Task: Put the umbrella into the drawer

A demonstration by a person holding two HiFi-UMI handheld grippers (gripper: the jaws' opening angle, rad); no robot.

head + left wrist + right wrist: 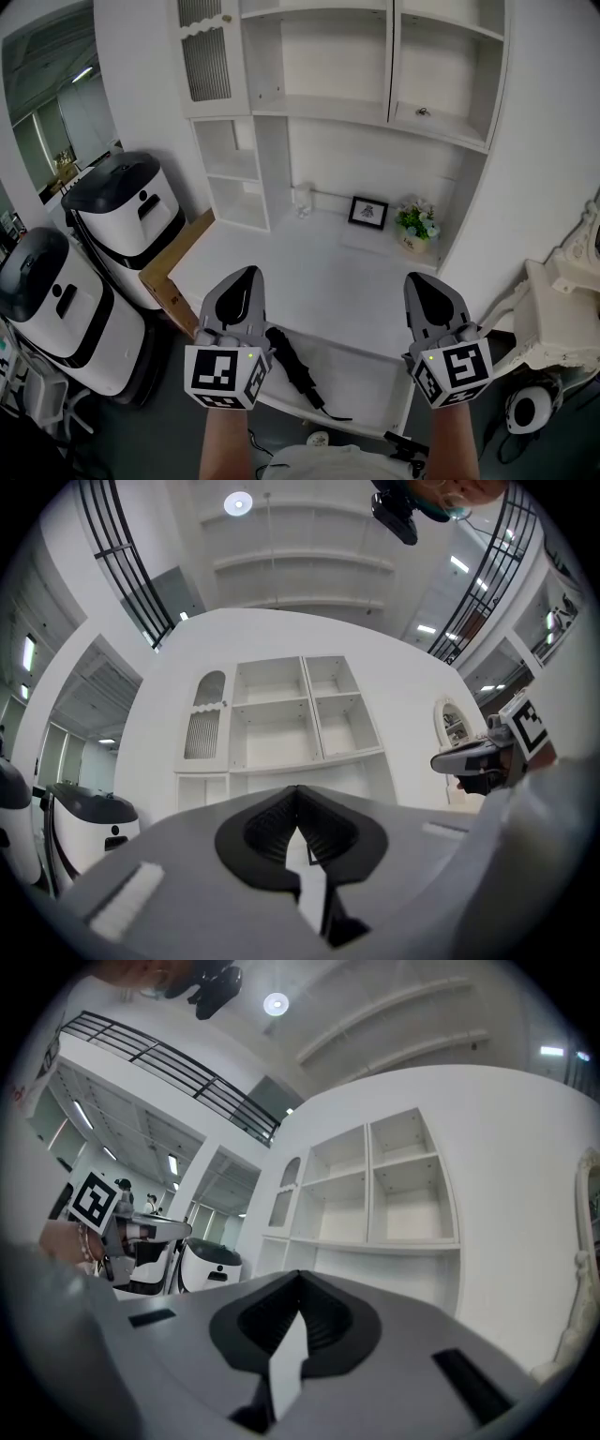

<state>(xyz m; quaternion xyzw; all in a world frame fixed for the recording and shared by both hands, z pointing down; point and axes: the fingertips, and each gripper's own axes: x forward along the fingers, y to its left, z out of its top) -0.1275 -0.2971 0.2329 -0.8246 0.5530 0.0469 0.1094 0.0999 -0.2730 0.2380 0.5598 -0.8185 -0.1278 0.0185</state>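
The black folded umbrella (293,364) lies slantwise in the open white drawer (375,377) under the desk's front edge, its wrist strap trailing toward me. My left gripper (249,273) hovers above the umbrella's handle end, shut and empty. My right gripper (421,279) is level with it over the drawer's right side, also shut and empty. In the left gripper view the jaws meet at the tip (298,790) and point at the shelves, and the right gripper (476,757) shows at the side. In the right gripper view the jaws (300,1275) also meet, with the left gripper (141,1232) at the left.
The white desk (309,272) bears a framed picture (368,212), a flower pot (415,223) and a small glass piece (302,199) at the back, under open shelves. Two white and black machines (117,208) (52,302) stand left, beside a wooden board (174,258). Ornate white furniture (562,309) stands right.
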